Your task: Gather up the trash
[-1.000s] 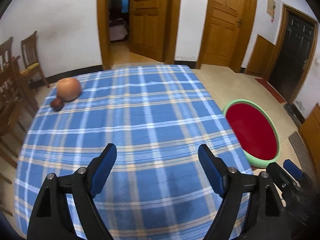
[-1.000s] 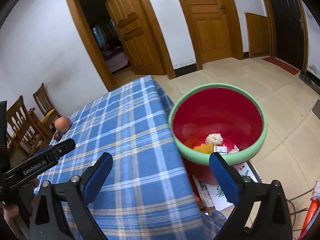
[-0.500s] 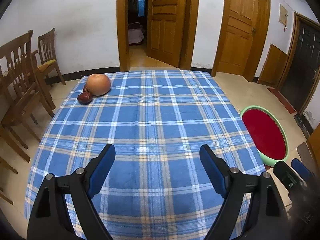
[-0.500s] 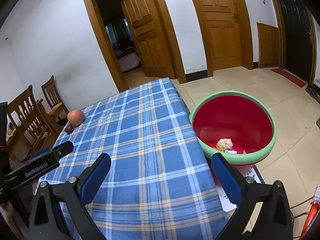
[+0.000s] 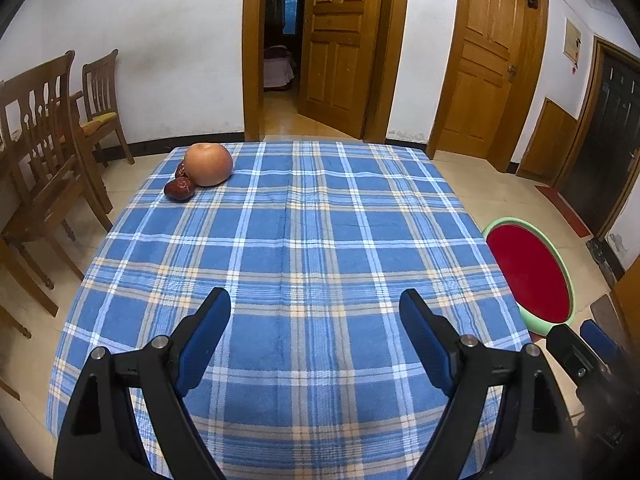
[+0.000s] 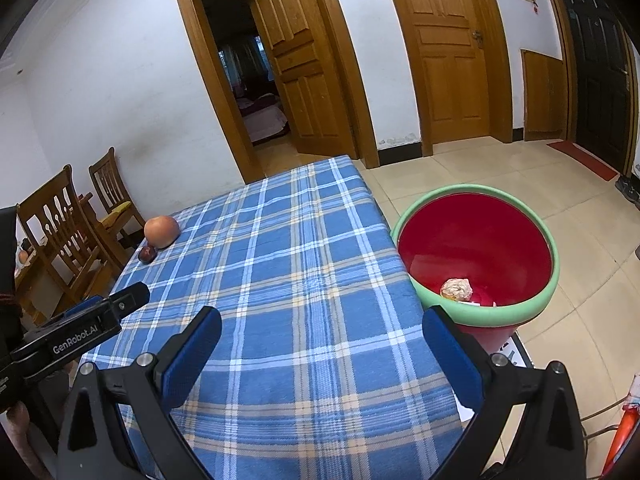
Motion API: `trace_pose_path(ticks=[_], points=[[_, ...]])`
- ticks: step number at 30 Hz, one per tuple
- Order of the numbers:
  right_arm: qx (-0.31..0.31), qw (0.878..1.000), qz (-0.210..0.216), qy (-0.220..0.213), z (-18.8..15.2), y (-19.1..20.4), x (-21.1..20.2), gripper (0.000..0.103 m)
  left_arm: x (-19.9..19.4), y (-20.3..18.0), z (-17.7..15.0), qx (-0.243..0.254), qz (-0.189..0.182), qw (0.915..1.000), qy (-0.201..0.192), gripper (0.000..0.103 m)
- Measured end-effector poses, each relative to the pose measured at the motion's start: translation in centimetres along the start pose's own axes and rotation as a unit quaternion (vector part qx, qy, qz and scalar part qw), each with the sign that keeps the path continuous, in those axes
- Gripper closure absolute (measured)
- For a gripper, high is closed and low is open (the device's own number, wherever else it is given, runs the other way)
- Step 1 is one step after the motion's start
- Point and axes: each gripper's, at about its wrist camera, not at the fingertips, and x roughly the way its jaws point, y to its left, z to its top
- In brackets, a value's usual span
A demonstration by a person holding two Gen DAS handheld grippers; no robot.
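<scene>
- The walls are white, with a dark skirting strip along the bottom.
- The floor has pale beige tiles, and it shines a little.
- An open wooden door shows a dim room behind, where a bed stands.
- A second wooden door to the right is closed.
- A dark door stands at the far right, with a red mat before it.
- Wooden chairs stand on the left near the wall.
- A table with a blue checked cloth fills the middle.
</scene>
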Motion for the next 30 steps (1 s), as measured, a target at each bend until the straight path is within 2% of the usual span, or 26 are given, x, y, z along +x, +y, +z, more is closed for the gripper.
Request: trace_pose_path(ticks=[30], points=[[0.001,1.000,0.000,0.000,0.00,0.02,0.02,0.001,-0.09,0.00,0.01,0.001,0.002,1.0000,-0.004,0.017]])
